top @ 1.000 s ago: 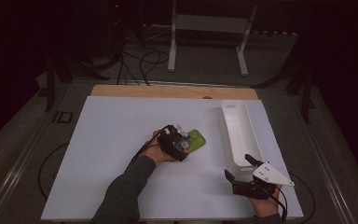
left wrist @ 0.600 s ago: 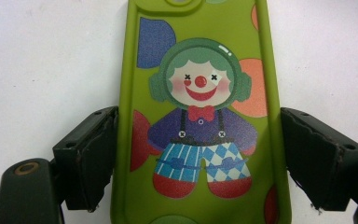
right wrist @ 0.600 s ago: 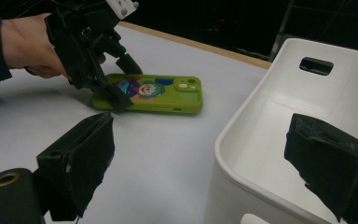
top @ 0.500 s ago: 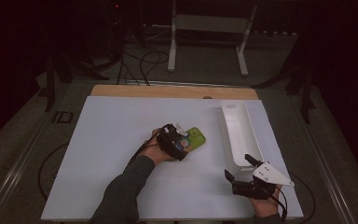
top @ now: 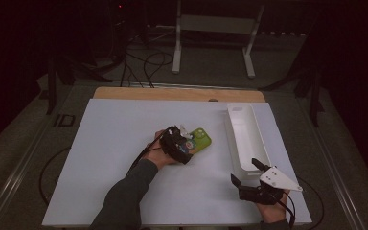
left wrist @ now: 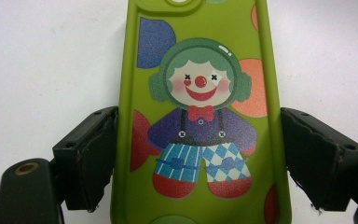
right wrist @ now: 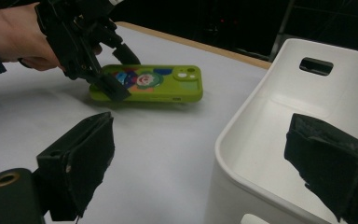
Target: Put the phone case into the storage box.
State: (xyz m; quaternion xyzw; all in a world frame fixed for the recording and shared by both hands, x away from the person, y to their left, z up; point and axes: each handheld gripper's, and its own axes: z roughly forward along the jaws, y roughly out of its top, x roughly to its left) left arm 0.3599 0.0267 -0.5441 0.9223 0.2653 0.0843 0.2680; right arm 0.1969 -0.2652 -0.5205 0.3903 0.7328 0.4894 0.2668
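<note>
Right gripper (top: 249, 173): lower right of the high view, jaws spread wide, nothing between them.
Left gripper (top: 184, 143): mid-frame, jaws closed against the phone's long edges.
Phone (left wrist: 200, 112): green, clown print, lying on the table (top: 115, 143) at centre.
Bin (top: 247, 136): white, right of the phone, farther back.

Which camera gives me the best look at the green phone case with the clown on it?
The left gripper view: the phone case lies close up between that gripper's jaws, its clown picture sharp. The right gripper view shows the case farther off, lying flat on the table, partly behind the left gripper. The high view shows it small, half covered.
</note>
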